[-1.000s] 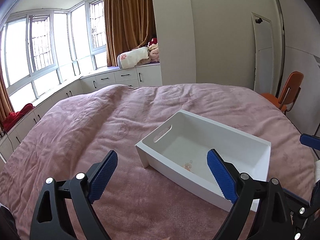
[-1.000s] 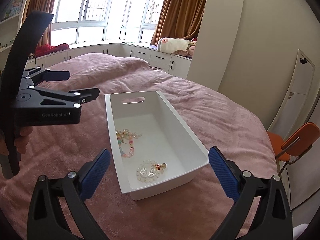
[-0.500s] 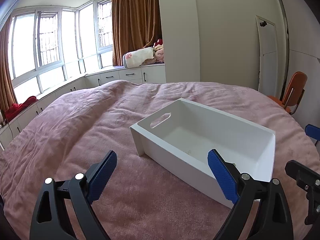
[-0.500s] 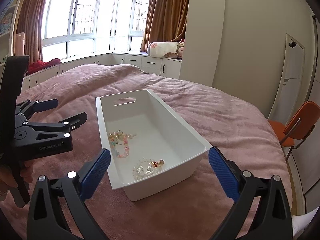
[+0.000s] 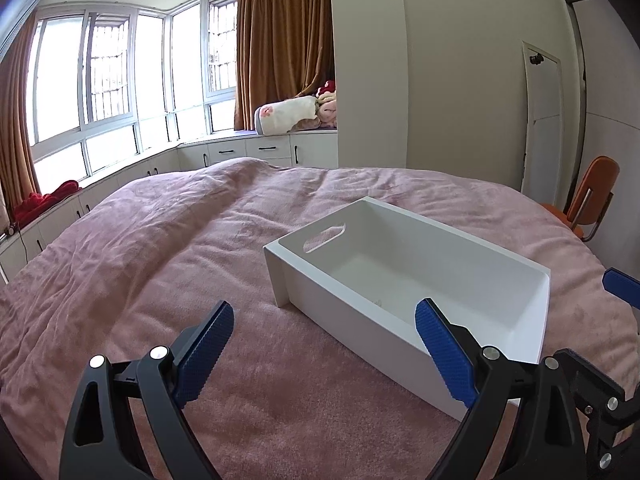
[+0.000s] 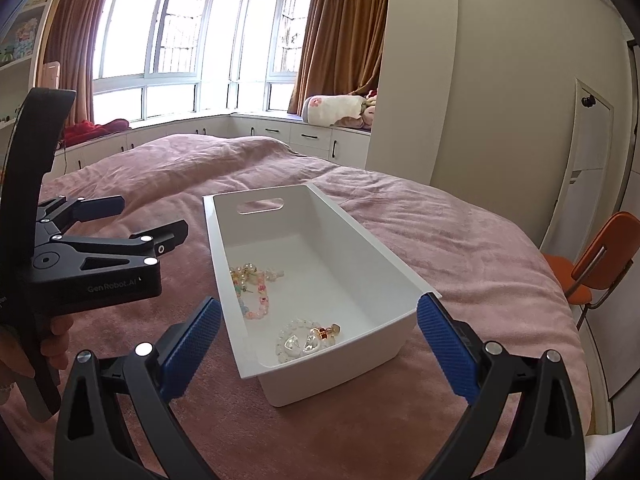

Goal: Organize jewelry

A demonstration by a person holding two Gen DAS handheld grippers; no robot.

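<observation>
A white bin [image 6: 400, 264] with a handle slot lies on the pink bedspread [image 6: 460, 240]. Inside, a pastel beaded string [image 6: 253, 288] rests by the left wall, and a clear crystal bracelet [image 6: 302, 340] sits at the near end. My right gripper [image 6: 320, 326] hovers open over the bin's near end, holding nothing. In the right wrist view my left gripper [image 6: 146, 220] is open and empty to the left of the bin, held by a hand [image 6: 50, 346]. In the left wrist view the left gripper [image 5: 324, 338] faces the bin's [image 5: 360, 320] long side, whose wall hides the jewelry.
An orange chair [image 6: 600, 264] stands off the bed's right side. White cabinets [image 6: 280, 132] run under the windows, with a plush roll [image 6: 336, 110] on top and a red cloth [image 6: 94, 128] further left. Rumpled bedspread [image 5: 140, 248] spreads left of the bin.
Both grippers have dropped lower and drawn back a little from the bin, staying open. The jewelry seen in the left wrist view a second ago is now behind the bin's wall.
</observation>
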